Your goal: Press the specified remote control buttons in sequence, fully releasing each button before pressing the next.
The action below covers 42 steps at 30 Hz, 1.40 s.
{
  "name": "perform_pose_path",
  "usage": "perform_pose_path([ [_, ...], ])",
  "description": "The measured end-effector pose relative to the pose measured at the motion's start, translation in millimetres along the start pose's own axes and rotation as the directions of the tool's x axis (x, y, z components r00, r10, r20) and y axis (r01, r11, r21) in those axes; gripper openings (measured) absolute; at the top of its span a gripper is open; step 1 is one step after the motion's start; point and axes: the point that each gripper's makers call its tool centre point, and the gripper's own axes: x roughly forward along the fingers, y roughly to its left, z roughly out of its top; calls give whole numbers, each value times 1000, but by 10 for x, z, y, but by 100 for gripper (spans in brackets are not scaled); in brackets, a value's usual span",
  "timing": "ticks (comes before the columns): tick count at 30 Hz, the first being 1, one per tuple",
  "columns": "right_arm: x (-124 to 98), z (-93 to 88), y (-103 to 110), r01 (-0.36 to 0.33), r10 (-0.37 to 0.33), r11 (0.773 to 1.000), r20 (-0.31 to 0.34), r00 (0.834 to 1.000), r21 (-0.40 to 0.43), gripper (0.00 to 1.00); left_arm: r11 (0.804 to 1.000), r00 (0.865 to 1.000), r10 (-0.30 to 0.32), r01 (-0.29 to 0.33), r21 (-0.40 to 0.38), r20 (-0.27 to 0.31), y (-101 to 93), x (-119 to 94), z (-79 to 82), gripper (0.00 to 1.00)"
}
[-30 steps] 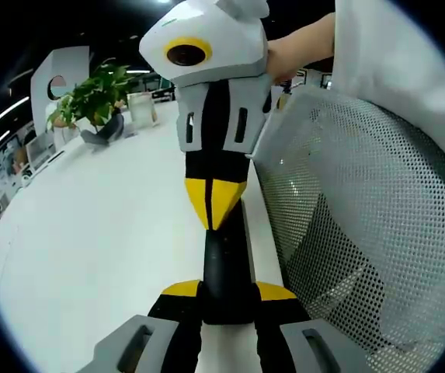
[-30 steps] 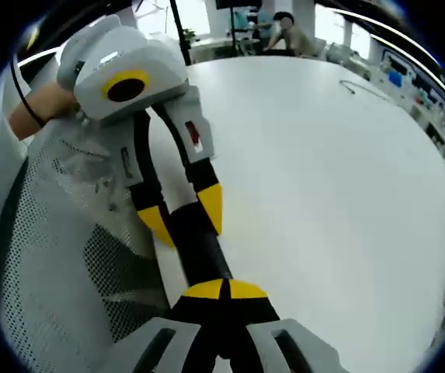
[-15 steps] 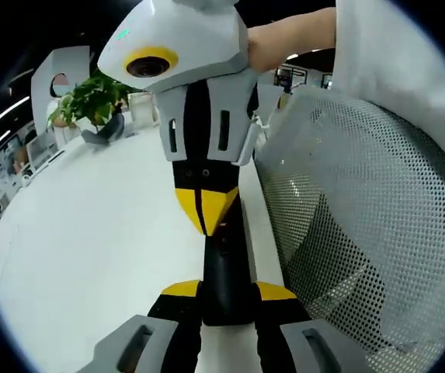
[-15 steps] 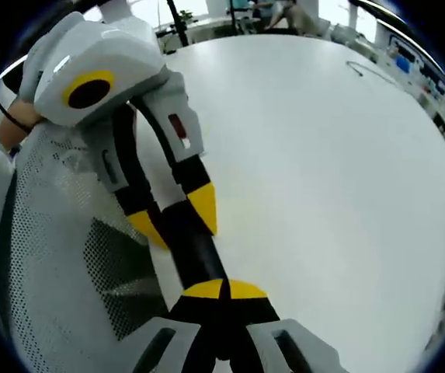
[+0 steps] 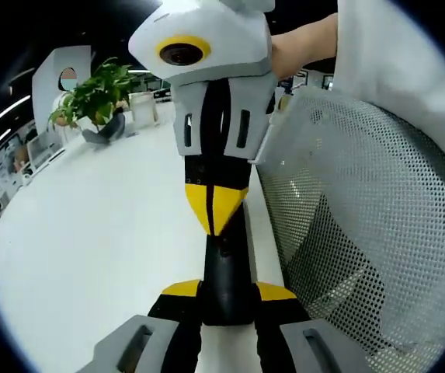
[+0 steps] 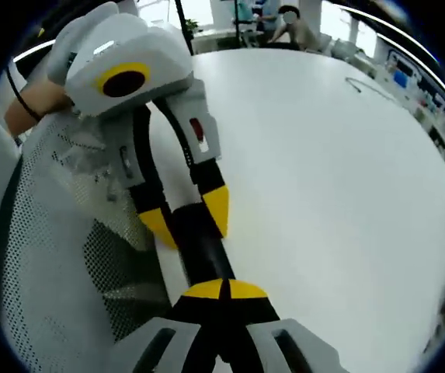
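Observation:
A black remote control (image 5: 226, 268) is held by its lower end between the yellow-tipped jaws of my left gripper (image 5: 228, 291), which is shut on it. My right gripper (image 5: 216, 210) comes down from above with its yellow tips closed together, resting on the remote's upper face. In the right gripper view, the right gripper (image 6: 224, 289) touches the remote (image 6: 199, 247) with its shut tips, while the left gripper (image 6: 187, 217) clamps the remote's far end from both sides. The buttons are hidden under the tips.
A white table (image 5: 90, 249) (image 6: 331, 194) spreads under the remote. A grey mesh chair back (image 5: 362, 233) (image 6: 59, 256) stands close beside both grippers. A potted plant (image 5: 98, 97) sits at the table's far end. A thin cable (image 6: 362, 84) lies on the table.
The right gripper swung sideways half a second ago and has come back to about where it was. Its tips stay on the remote, and the left gripper's hold is unchanged.

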Motion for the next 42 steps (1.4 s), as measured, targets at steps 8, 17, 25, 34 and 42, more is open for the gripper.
perform_pose_path([
  [8,11,-5,14,22,-22,998,-11,1000,-58,0,1000,1000,-1,1,3,0,-7,-3,3,24],
  [17,34,-8,9,51,-60,986,-49,997,-158,0,1000,1000,-2,2,4,-1,-11,-3,6,24],
  [25,43,3,-9,68,-77,987,-53,996,-143,0,1000,1000,-2,2,4,-2,-4,-4,4,24],
  [34,45,6,-10,85,-89,987,-19,996,-138,0,1000,1000,-2,2,3,-2,3,1,0,24],
  [42,58,55,8,80,-80,993,11,997,-92,0,1000,1000,-2,2,5,-3,5,3,-2,24],
])
